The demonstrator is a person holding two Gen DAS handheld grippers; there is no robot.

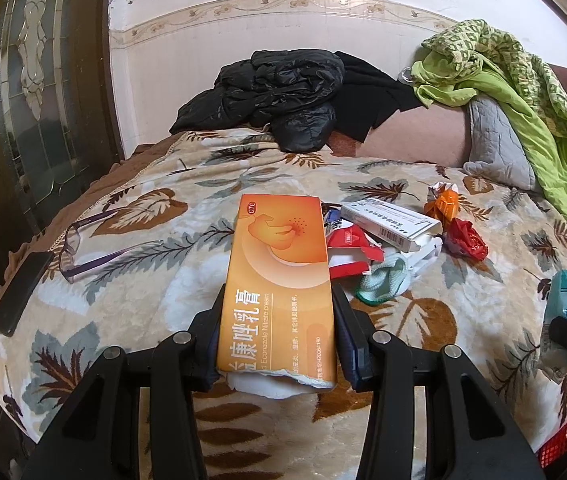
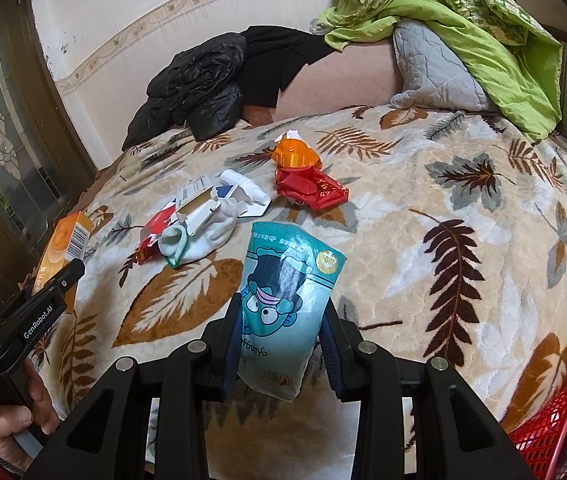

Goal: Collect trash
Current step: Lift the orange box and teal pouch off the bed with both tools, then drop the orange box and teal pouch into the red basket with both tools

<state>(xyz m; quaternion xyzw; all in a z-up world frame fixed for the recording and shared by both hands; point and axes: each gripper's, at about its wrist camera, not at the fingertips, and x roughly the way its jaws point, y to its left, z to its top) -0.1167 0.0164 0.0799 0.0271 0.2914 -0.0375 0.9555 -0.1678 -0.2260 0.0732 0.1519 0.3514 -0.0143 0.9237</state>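
The left gripper (image 1: 277, 312) is clamped on a long orange carton (image 1: 279, 280), its fingers pressed flat against both long sides. The card is glossy, printed with Chinese characters and "Econazole Nitrate cream", and its near end is torn ragged, showing white inside. It is held up over the blanket (image 1: 163, 248), a thick plush spread patterned with brown and grey leaves.

The right gripper (image 2: 281, 332) is closed on a teal packet (image 2: 289, 300), a soft, crinkly plastic pouch with a cartoon face and a gold round seal, pinched at its lower half and standing up between the fingers.

More litter lies heaped on the blanket ahead: a white medicine box (image 1: 391, 222) with a barcode, torn red-and-white card (image 1: 347, 258), a crumpled red wrapper (image 2: 309, 190) touching an orange wrapper (image 2: 295, 154), and a white sock (image 2: 203, 236) with a green cuff.

A red mesh basket (image 2: 563, 420) shows at the lower right edge. Purple-framed glasses (image 1: 95, 240) lie near a dark phone (image 1: 21, 292).
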